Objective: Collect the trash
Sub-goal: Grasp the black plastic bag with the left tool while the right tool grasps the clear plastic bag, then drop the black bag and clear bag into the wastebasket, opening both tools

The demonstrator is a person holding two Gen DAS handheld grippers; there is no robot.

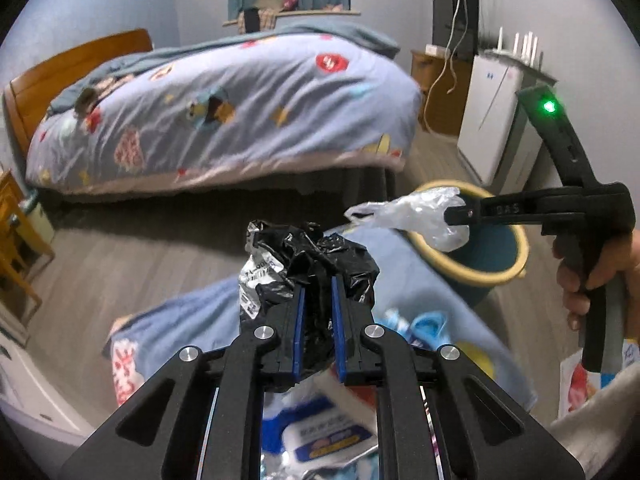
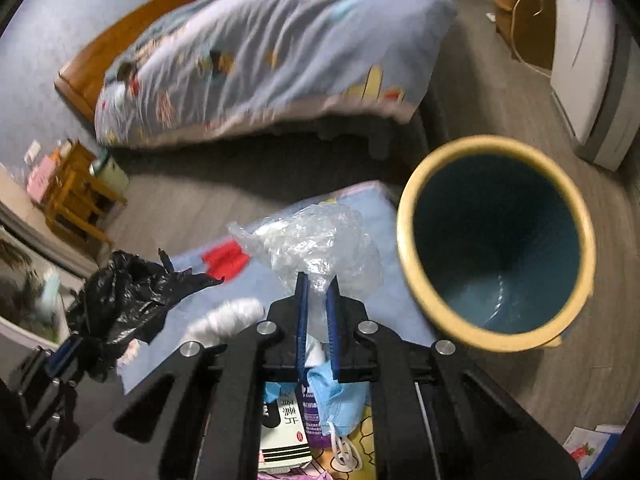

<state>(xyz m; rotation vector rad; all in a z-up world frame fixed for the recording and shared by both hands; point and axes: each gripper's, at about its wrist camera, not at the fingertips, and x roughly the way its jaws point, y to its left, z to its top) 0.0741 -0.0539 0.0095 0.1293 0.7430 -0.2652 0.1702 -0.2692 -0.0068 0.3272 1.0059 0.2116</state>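
Note:
My left gripper (image 1: 318, 280) is shut on a crumpled black plastic bag (image 1: 312, 256) with a white printed label, held above a blue cloth (image 1: 408, 272) on the floor. In the right wrist view that black bag (image 2: 124, 300) hangs at the lower left. My right gripper (image 2: 318, 278) is shut on a clear crumpled plastic bag (image 2: 316, 240), just left of a bin (image 2: 412, 216) with a yellow rim and dark teal inside. In the left wrist view the right gripper (image 1: 450, 214) holds the clear bag (image 1: 416, 212) at the near rim of the bin (image 1: 516, 256).
More trash lies on the blue cloth: a blue face mask (image 2: 336, 392), printed cartons (image 2: 284, 432) and white paper (image 2: 228, 316). A bed (image 1: 224, 112) with a patterned blue quilt stands behind. A white appliance (image 1: 496, 120) is at the right, wooden stools (image 2: 76, 196) at the left.

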